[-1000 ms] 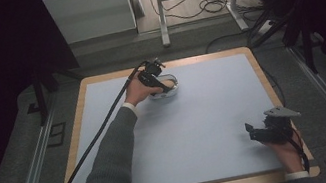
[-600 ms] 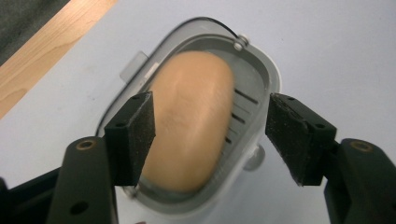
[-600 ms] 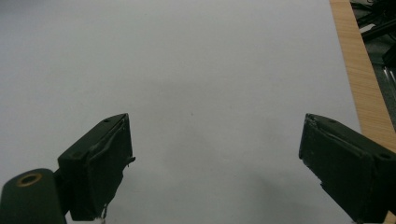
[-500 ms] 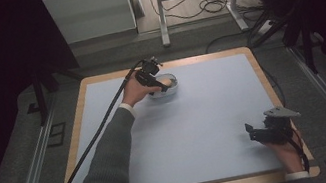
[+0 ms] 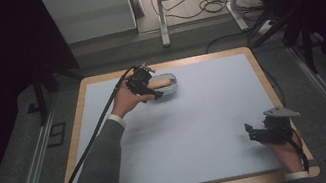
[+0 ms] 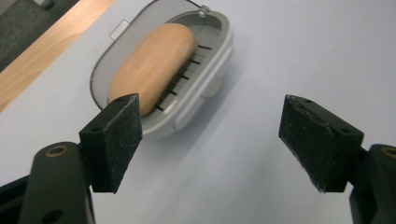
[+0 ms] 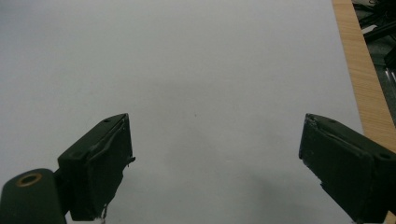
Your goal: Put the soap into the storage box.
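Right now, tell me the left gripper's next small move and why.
Probably draw the left gripper back from the grey dish. Its jaws have just been opening with nothing between them, and the tan soap bar already lies in the dish, so the placing looks done.

At the upper middle of the frame my left gripper (image 5: 153, 93) hangs just beside a grey oval plastic dish (image 5: 171, 87) holding a tan, rounded loaf-shaped piece (image 5: 161, 80); its jaws have just been opening, with nothing between them. My grey sleeve (image 5: 99, 171) runs up from the bottom left. At the lower right my right gripper (image 5: 254, 132) rests over the pale blue mat (image 5: 193, 132) on the wooden-edged table (image 5: 272, 87), well apart from the dish.
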`<state>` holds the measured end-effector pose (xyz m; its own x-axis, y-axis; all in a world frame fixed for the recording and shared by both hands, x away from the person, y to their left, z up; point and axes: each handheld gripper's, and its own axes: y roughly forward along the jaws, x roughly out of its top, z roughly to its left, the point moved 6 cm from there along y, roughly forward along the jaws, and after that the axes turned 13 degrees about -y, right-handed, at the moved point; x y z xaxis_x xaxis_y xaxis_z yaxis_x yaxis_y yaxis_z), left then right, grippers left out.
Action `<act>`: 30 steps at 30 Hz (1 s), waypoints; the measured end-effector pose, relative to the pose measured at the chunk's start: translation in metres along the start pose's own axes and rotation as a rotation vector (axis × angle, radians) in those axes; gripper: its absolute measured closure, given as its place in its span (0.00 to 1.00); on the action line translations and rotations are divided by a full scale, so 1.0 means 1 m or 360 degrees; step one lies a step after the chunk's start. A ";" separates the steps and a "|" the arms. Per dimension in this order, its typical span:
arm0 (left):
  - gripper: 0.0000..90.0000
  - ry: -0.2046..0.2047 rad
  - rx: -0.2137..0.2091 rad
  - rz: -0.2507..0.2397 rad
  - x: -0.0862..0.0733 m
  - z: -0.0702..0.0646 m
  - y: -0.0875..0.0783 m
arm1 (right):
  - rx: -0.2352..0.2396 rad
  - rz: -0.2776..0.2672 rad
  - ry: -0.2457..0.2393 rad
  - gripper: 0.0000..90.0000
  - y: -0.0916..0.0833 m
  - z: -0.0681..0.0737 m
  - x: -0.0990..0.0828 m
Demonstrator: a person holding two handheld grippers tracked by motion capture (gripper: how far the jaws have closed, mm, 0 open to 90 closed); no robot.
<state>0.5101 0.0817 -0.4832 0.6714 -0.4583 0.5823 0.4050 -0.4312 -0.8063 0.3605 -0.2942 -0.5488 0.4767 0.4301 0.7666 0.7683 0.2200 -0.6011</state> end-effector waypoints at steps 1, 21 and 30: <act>0.24 0.0011 0.0004 0.0002 -0.002 0.000 -0.002 | 0.0000 0.0000 0.0002 0.11 0.000 0.000 0.000; 0.22 0.0050 -0.0140 -0.0131 -0.095 -0.040 -0.034 | 0.0013 0.0004 -0.0023 0.10 0.000 0.007 0.003; 0.20 -0.0077 -0.0186 -0.0150 -0.155 -0.046 -0.037 | 0.0020 0.0003 -0.0028 0.11 0.000 0.010 0.005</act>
<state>0.3622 0.1331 -0.5388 0.6642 -0.3750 0.6467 0.3943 -0.5592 -0.7292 0.3585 -0.2836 -0.5475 0.4704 0.4461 0.7614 0.7619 0.2300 -0.6055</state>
